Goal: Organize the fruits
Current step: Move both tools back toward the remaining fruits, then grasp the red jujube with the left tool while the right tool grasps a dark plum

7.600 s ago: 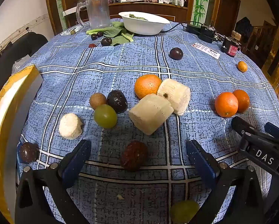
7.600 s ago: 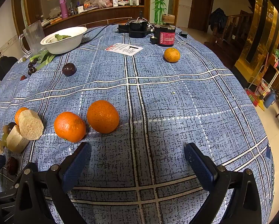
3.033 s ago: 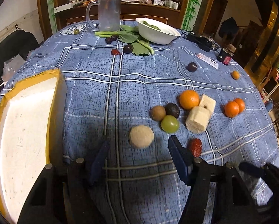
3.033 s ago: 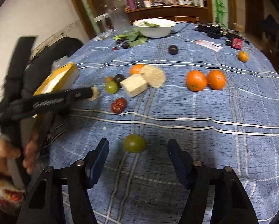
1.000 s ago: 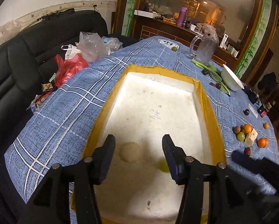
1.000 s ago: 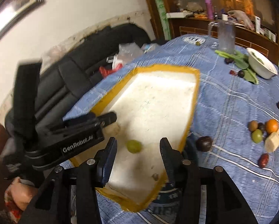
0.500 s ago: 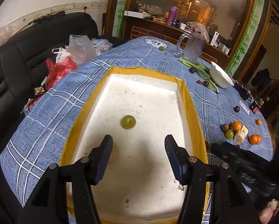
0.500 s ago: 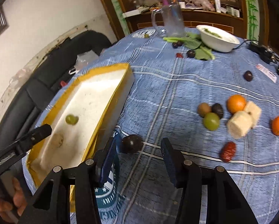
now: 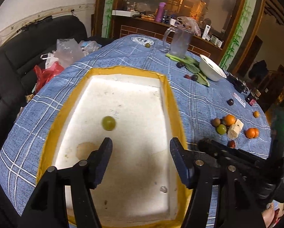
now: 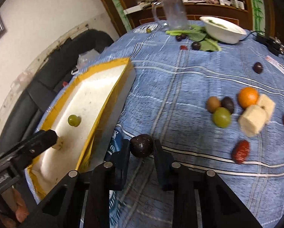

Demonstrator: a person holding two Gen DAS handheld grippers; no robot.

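Right claw [image 10: 141, 149] is squeezed tight on a small round dark brown fruit [image 10: 141, 146]; the fruit sits right between the two black fingers [image 10: 121, 158], at their tips, and both pads press on its sides; the fruit is down on the blue checked tablecloth [image 10: 179, 87]; just to the left of this claw stands the white foam box with yellow tape on its rim [image 10: 111, 93]; up and to the right of the claw, well apart from it, lies a bunch of fruit: a round green fruit [image 10: 221, 117], a bright orange [image 10: 248, 97], two pale cut chunks [image 10: 252, 119] and a small red date [image 10: 241, 152].

Left claw [image 9: 140, 148] hangs over the inside of the same white foam box with yellow tape on its rim [image 9: 172, 102]; its jaws are opening and nothing is between them; a small round green grape [image 9: 108, 123] lies on the box floor just past the left finger [image 9: 101, 161], not touching it; a pale tan round fruit [image 9: 86, 149] lies beside that same finger, on its left, partly hidden by it.
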